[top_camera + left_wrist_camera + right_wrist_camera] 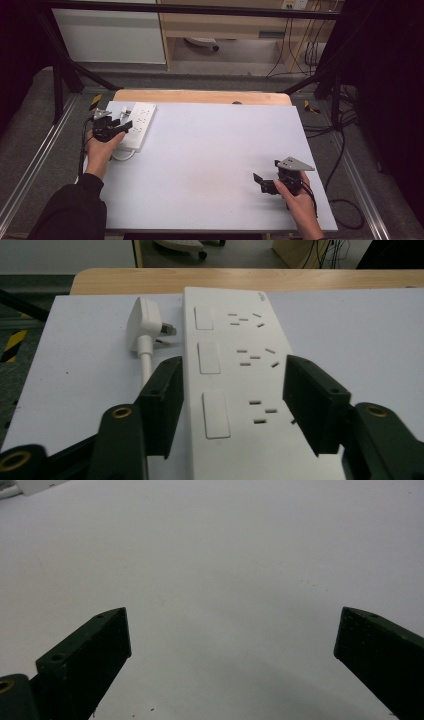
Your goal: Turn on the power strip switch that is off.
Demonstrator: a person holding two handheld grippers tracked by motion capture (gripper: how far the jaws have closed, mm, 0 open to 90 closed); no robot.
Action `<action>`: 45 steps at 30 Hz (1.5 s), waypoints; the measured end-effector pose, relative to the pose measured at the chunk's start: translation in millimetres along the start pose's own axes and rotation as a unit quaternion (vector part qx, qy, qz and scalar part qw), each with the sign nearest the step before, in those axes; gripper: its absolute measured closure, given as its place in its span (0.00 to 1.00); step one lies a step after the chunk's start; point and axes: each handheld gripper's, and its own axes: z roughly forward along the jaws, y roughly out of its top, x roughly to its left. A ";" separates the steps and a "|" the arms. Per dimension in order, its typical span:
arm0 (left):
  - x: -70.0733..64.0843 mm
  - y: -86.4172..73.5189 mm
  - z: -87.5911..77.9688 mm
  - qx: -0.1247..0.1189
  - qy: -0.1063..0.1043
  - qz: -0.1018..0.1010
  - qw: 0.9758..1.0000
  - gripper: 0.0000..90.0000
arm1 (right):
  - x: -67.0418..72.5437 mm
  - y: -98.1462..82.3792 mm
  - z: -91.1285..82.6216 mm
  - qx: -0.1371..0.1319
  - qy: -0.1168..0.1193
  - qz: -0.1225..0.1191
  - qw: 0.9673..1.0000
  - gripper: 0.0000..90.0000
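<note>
At the far left corner of the counter [210, 165] lies the white power strip [137, 125], and your left gripper [120, 127] sits at its near end. From the left gripper view, that gripper [232, 400] straddles the power strip [235, 385] with its jaws spread: the left jaw stands just beside the strip's edge, the right one a little apart from the other edge, neither pressing on it. Just beside the strip rests its white plug [142, 325], prongs turned toward the strip, with the cord [146, 367] running back toward you. Your right gripper [264, 184] hangs over the bare near-right part of the counter, well apart from the strip; the right gripper view shows its jaws spread wide with nothing between them.
</note>
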 end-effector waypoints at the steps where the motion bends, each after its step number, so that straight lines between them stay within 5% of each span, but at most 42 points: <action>1: -0.7 0.3 -0.6 -0.001 -0.003 -0.003 1.000 0.42 | 0.0 0.0 0.0 0.000 0.000 0.000 1.000 0.02; 6: -5.2 2.1 -4.3 -0.004 -0.024 -0.002 1.000 0.33 | 0.5 0.1 0.5 0.001 0.001 -0.001 1.000 0.02; 11: -17.1 5.1 -8.3 -0.013 -0.039 0.019 0.999 0.11 | 0.2 0.0 0.5 0.002 0.002 0.000 1.000 0.02; 25: -54.5 8.9 -33.9 -0.023 -0.063 0.055 0.996 0.10 | 0.5 0.3 0.2 0.001 0.004 0.001 1.000 0.02; 45: -73.6 -2.7 -78.4 -0.055 -0.109 0.075 0.990 0.07 | 0.6 0.4 0.0 0.001 0.004 0.001 1.000 0.02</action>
